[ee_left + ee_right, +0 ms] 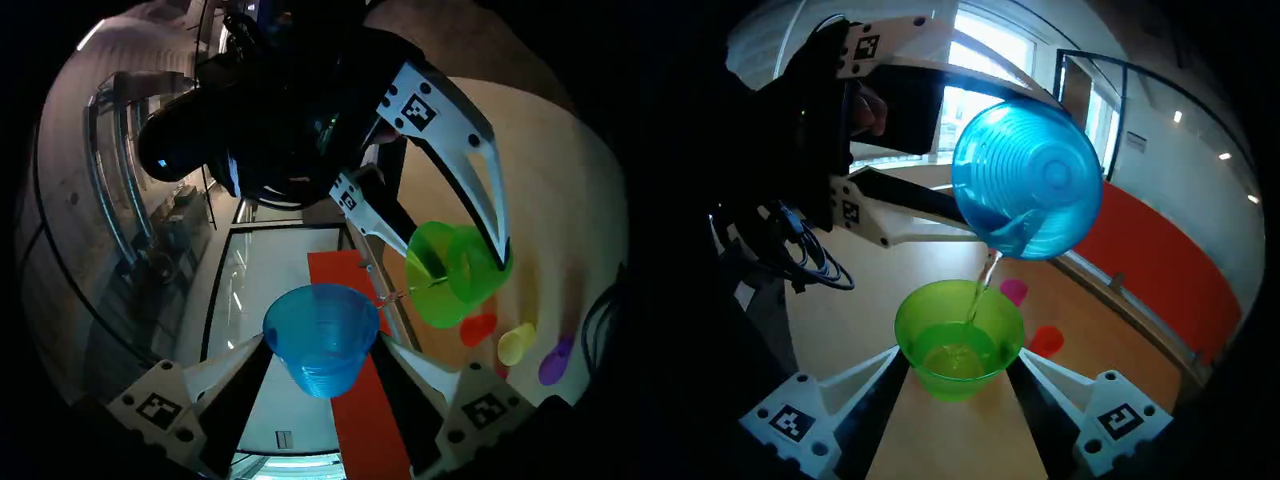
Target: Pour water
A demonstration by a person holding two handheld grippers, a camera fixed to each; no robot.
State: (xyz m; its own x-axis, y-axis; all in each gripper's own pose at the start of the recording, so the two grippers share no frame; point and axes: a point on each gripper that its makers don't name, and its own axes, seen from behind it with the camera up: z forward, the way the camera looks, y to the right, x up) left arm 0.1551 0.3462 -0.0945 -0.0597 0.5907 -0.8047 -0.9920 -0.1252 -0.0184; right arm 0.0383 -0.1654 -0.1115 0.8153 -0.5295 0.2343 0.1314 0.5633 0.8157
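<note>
My left gripper (320,340) is shut on a blue plastic cup (322,336), held between both fingers. In the right gripper view that blue cup (1028,176) is tilted steeply, and a thin stream of water (982,290) runs from its rim. The stream falls into a green cup (958,346) that holds some water. My right gripper (960,356) is shut on the green cup, just below the blue one. In the left gripper view the green cup (452,272) sits between the right gripper's (458,264) white fingers, and a hand holds that gripper.
Both cups hang above a wooden table (880,280). Small red (478,328), yellow (516,342) and purple (556,362) cups lie on it; the right gripper view shows a pink cup (1014,290) and a red cup (1046,340). Dark cables (812,256) hang at the left.
</note>
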